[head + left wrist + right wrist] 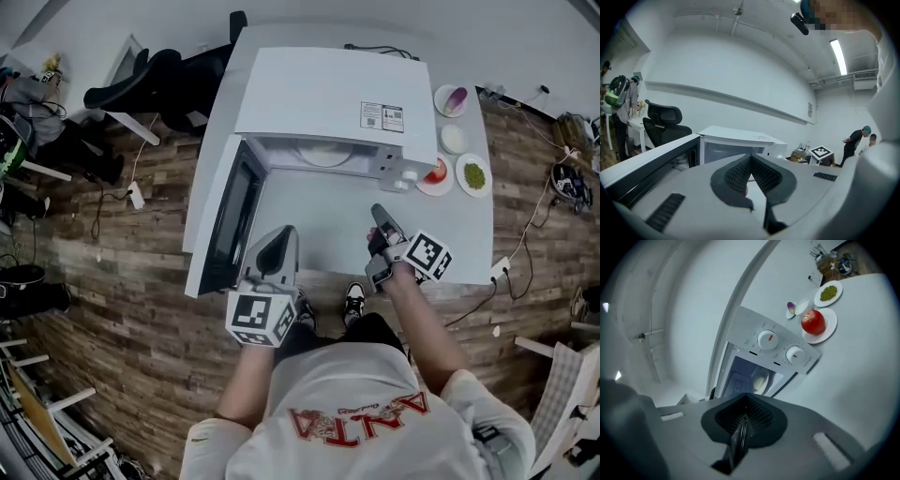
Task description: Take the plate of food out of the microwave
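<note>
The microwave door (225,220) hangs wide open on the far left, so the way in is clear. The left tongs (284,239) hover just in front of the opening, above the white surface (309,225). Their own view shows the left tongs (751,164) spread apart with nothing between them.

The plate of food (323,155) sits inside the microwave (328,103), toward the back. Only a pale edge peeks out from under the top. From the right gripper view it's a pale rounded lump on the plate (760,380), and I can't tell what food it is.

The right tongs (380,217) are a bit further right, pinched fully closed on nothing (745,420), and aimed at the cavity.

My guess is the plate is stiff, glazed and slick, breakable, with a bit of heft. I'd pinch the near rim, ideally one tong each side, and keep it level so the food doesn't roll off.

Off to the right, a tomato on a plate (436,173) and a few other small dishes sit well clear.
</note>
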